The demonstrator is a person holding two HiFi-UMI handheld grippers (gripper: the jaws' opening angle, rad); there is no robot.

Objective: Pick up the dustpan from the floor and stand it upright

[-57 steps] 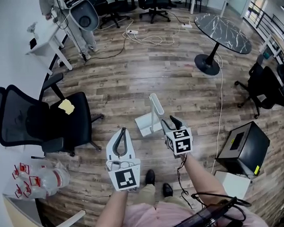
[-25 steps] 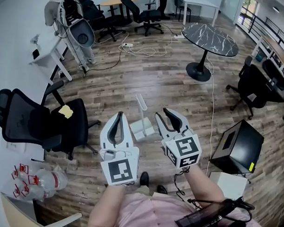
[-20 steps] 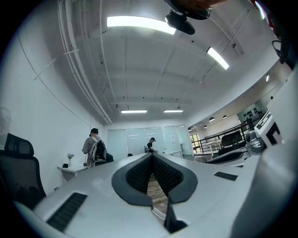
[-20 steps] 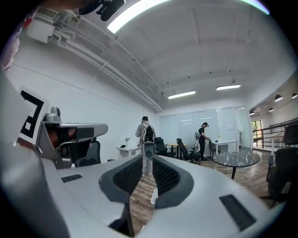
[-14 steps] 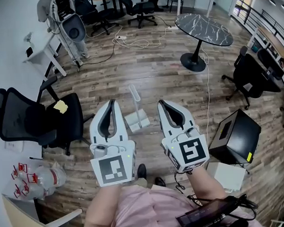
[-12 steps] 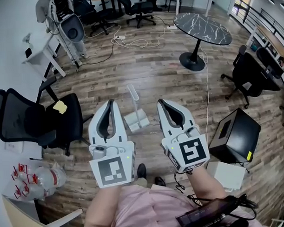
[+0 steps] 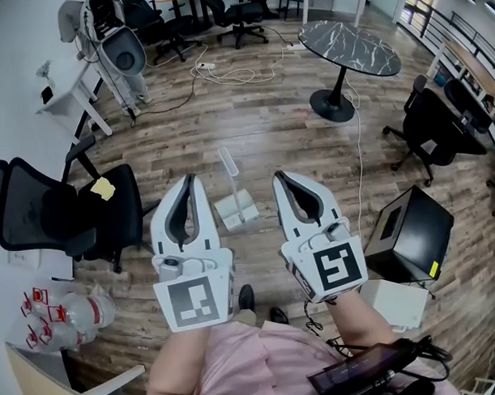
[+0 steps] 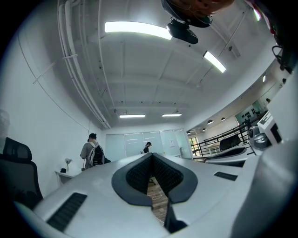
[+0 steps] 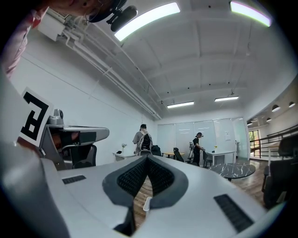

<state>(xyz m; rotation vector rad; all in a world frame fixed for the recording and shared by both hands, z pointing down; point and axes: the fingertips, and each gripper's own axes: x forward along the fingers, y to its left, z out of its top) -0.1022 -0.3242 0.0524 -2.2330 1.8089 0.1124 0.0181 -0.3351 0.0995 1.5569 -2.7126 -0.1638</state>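
Note:
The white dustpan stands on the wooden floor with its long handle pointing up, untouched. My left gripper is raised well above the floor, left of the dustpan, jaws shut on nothing. My right gripper is held at the same height to the dustpan's right, also shut and empty. In the left gripper view the left gripper points level into the room with its tips meeting. In the right gripper view the right gripper is likewise shut, and the top of the handle shows through the gap below the tips.
A black office chair with a yellow cloth stands left. A round marble table is at the far right, a black box and a white box at the near right. A white cable crosses the floor. Two people stand far off.
The right gripper, earlier low beside the dustpan's handle, has risen away from it. Both grippers now sit high and close to the head camera. The dustpan stays standing.

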